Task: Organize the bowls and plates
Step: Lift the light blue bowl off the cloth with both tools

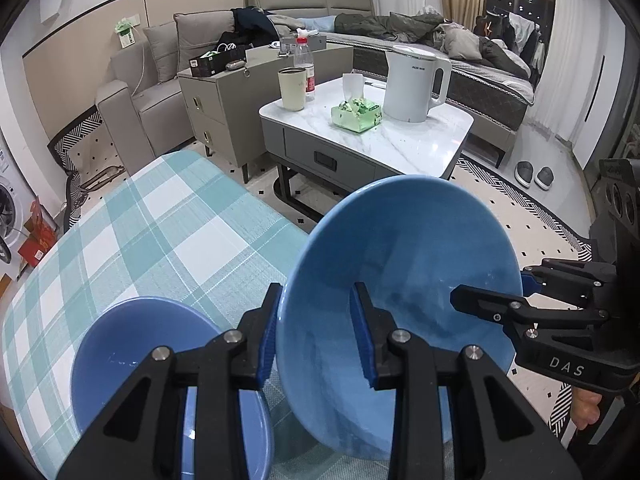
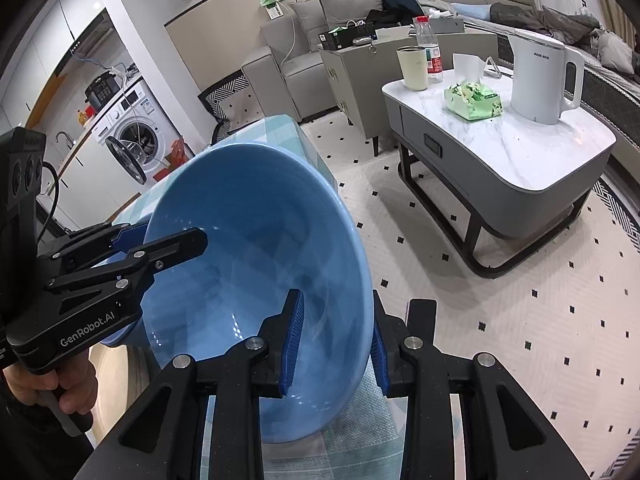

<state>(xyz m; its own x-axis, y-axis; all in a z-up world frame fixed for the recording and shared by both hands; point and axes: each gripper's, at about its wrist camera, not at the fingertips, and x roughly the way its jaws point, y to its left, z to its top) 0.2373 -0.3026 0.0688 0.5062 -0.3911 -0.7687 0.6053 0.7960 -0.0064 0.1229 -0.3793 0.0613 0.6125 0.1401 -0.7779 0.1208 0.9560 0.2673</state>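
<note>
Blue bowl tilted steeply, mouth facing cameras, rim plane near upright. Left gripper clamps rim at 9 o'clock; right gripper clamps rim at 3 o'clock. Second blue bowl upright on checked tablecloth, 8 o'clock, partly hidden. Table edge beside held bowl; open floor beyond. Held bowl's base unseen.

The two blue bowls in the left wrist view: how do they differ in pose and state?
The held bowl is tilted steeply on edge, its rim pinched by both the left gripper and the right gripper. The lower bowl sits upright on the checked tablecloth, ungripped. The held one looks paler blue. Both are glossy and empty.
</note>
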